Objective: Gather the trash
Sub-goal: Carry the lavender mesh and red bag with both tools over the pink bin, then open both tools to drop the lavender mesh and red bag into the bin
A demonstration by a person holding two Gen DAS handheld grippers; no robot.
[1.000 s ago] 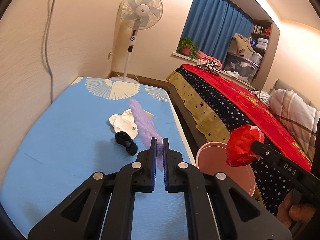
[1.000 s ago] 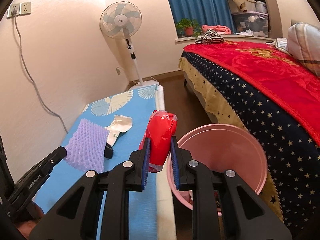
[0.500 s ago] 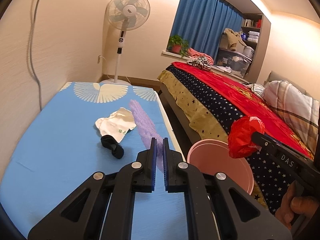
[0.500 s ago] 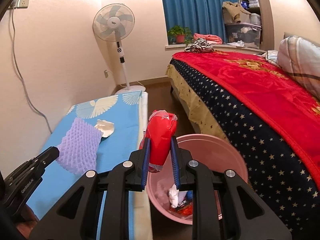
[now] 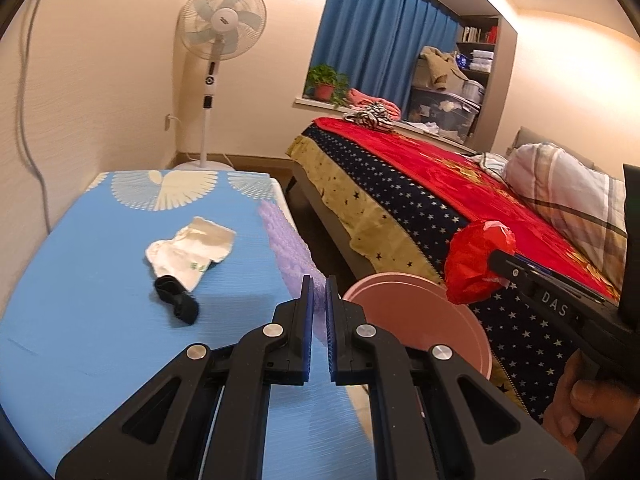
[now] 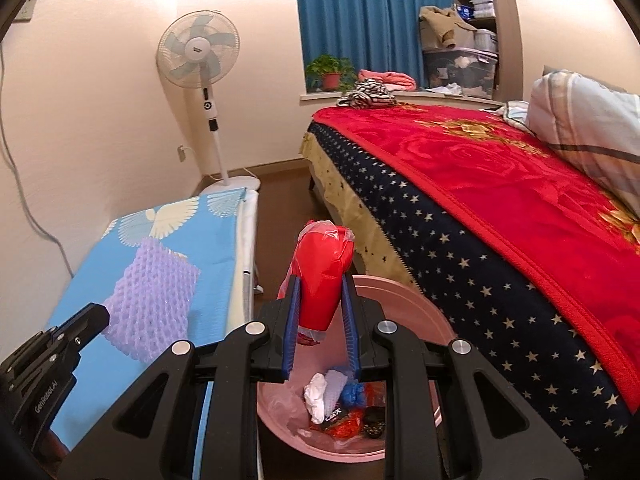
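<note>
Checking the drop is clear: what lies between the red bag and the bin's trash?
Nothing: in the right wrist view the red bag hangs over the pink bin, only air above its trash.

Count: 2 tongs (left [image 5: 318, 300], right [image 6: 320, 300]), 1 purple foam net [image 6: 154, 304], 1 red bag [image 6: 324, 276], 1 pink bin [image 5: 420, 324], 1 white wrapper [image 5: 188, 254], 1 black scrap [image 5: 178, 304], 1 fan [image 5: 222, 26], 1 potted plant [image 6: 330, 72], 1 bed [image 6: 500, 200].

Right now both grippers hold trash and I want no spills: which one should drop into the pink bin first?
Right. The right gripper holds the red plastic bag directly above the pink bin; the left gripper, pinching the purple foam net, is above the blue tabletop's edge.
</note>
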